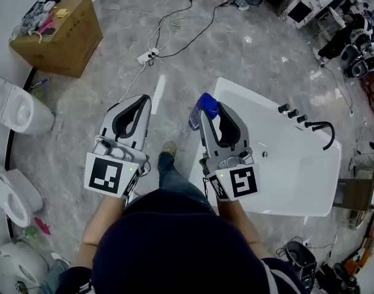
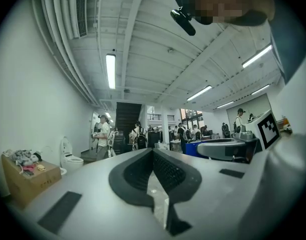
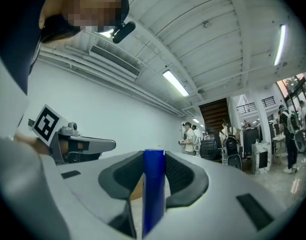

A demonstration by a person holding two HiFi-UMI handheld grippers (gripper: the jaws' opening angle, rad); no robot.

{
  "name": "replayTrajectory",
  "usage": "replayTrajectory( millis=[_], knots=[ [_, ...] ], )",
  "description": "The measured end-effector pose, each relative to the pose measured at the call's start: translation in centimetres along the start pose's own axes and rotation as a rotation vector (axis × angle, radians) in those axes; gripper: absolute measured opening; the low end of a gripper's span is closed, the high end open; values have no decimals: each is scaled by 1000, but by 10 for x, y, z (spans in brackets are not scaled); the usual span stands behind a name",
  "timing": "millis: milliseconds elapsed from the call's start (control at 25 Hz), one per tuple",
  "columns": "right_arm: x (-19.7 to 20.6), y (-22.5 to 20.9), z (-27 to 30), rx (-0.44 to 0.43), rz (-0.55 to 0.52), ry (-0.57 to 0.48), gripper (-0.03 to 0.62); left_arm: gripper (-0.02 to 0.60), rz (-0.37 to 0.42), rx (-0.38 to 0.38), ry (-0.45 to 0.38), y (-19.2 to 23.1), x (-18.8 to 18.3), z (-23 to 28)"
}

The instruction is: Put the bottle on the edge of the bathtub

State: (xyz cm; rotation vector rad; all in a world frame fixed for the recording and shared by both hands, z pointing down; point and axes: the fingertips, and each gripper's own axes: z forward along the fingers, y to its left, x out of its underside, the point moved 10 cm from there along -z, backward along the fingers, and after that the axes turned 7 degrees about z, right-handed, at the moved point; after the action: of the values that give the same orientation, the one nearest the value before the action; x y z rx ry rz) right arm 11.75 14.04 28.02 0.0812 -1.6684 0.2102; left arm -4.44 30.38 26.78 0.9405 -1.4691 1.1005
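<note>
The right hand-held gripper (image 1: 206, 110) is squeezing the blue bottle (image 1: 204, 105) between its two jaws. The right gripper view shows this up close: the bottle stands straight up with a pad pressing on each side. Only the head view shows the white bathtub (image 1: 309, 182) down below, and there the bottle sits by the tub's left edge. The left hand-held gripper (image 1: 140, 101) is closed with nothing in it, over the floor (image 1: 193, 54)
</note>
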Motion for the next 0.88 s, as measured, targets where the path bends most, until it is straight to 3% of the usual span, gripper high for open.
replayTrajectory(
  millis=[280, 560, 880],
  knots=[
    [-5, -81, 71, 63, -28, -9, 146, 23, -5, 67, -16, 37, 7, 121],
    [-3, -139, 105, 165, -50, 6, 144, 23, -16, 178, -37, 51, 17, 211],
    [11, -184, 115, 360, -46, 45, 144, 23, -48, 392, -37, 46, 36, 302]
  ],
)
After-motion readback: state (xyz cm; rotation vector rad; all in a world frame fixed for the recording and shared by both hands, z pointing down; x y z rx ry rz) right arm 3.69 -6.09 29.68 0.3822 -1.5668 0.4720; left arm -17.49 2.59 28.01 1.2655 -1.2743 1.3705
